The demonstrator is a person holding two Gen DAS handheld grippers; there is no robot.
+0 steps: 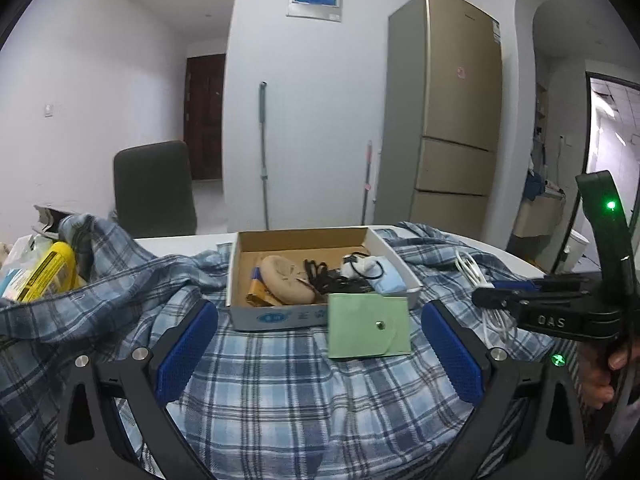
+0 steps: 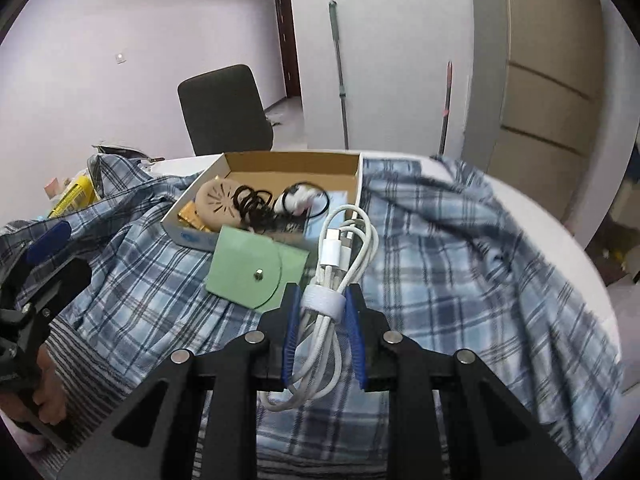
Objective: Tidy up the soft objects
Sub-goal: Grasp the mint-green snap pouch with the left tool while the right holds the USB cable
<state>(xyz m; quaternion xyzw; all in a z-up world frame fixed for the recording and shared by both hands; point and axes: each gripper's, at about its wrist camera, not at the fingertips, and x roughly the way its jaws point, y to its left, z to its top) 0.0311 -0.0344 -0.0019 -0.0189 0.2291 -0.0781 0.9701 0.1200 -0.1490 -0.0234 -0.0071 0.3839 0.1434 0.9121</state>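
The white cable bundle (image 2: 334, 280), coiled and cinched by a white strap, sits pinched between the right gripper (image 2: 323, 312) pads, its plug end pointing ahead. Just ahead-left of it, the green snap pouch (image 2: 256, 268) lies flat on the blue plaid shirt (image 2: 460, 264), leaning against the open cardboard box (image 2: 280, 160) beyond.

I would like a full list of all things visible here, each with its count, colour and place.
cardboard box: one, brown, on the shirt, centre
plaid shirt: one, blue-white, spread over the table
green pouch: one, leaning on the box front
charging cable: one, white, bundled, in the right gripper
hair ties: several, black, in the box
face mask: one, light blue, in the box
yellow package: one, far left
chair: one, dark, behind the table
fridge: one, gold, right background
left gripper: open
right gripper: shut on the cable
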